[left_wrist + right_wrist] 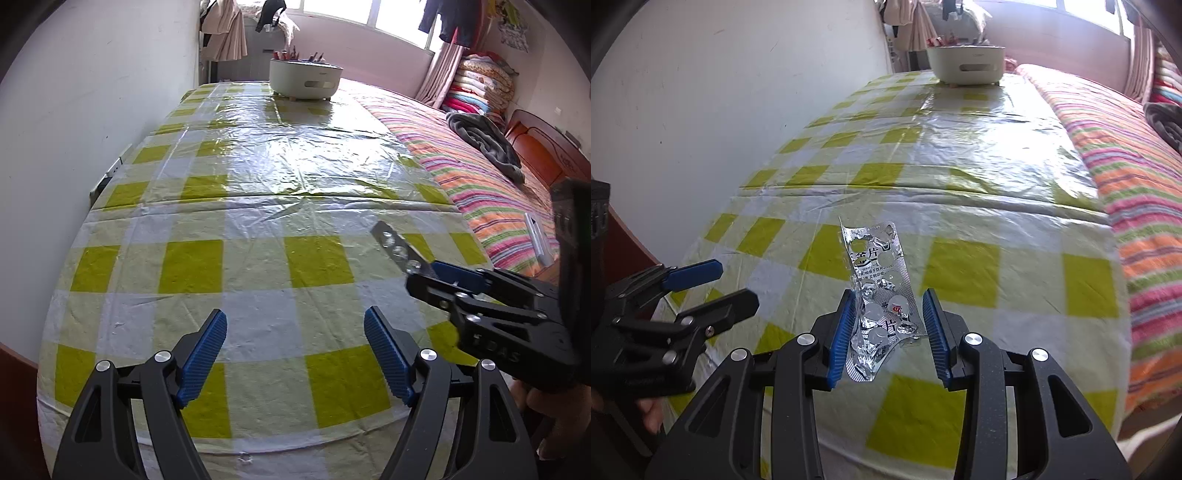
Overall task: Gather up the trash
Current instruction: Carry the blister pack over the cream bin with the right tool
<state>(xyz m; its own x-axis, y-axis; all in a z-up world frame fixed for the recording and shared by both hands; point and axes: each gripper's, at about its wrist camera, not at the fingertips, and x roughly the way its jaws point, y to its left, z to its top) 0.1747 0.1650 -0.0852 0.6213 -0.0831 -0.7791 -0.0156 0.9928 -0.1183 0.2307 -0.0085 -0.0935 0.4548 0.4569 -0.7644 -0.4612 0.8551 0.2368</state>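
Your left gripper (295, 354) hangs over the near end of the table (258, 177), nothing between its fingers. Your right gripper (890, 332) is just beside it, to its right, also above the near end. The blister pack (879, 291) stands between the right gripper's fingers, clear of the tabletop and reaching forward past the tips. The tub (306, 78) sits at the far end of the table, well apart from both grippers. The wall (92, 92) runs along the table's left side; the bed (491, 192) lies along its right side. A blanket (484, 144) lies on the bed.
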